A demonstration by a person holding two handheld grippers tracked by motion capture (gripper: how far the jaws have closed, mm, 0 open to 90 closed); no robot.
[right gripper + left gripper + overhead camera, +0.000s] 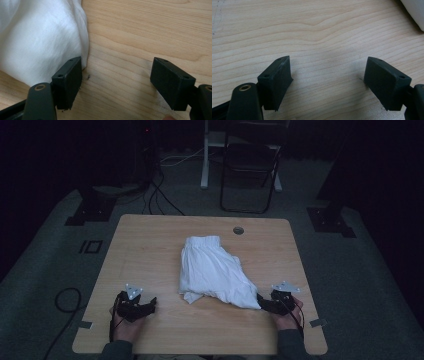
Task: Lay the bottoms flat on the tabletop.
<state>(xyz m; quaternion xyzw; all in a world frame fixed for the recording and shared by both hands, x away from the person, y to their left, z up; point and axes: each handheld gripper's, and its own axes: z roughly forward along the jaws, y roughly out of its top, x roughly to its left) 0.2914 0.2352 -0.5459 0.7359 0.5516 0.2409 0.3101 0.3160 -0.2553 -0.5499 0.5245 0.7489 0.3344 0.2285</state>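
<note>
Both tools sit low at the near edge of the wooden table (150, 245), each held in a hand, and neither has hold of anything. The right gripper (266, 303) has its jaws spread wide over bare wood, and the white garment (212, 270) lies just ahead and to the left of it: in the right gripper view the cloth's corner (83, 60) reaches down beside the left-hand jaw, close against it or perhaps touching, but not between the jaws. That placement reads as a set-up for taking the nearest corner, since the tool points straight at the hem where the fabric ends. The left gripper (142, 306) is likewise wide open over plain wood, with the garment (415, 11) well off ahead and to its right, likely waiting its turn. The garment itself is white, soft and thin, loosely folded into a rough wedge: a gathered, ribbed band like a waistband at the far end, widening toward the near end, where wrinkled layers overlap unevenly. It looks limp and apt to slide as one pile if dragged.
</note>
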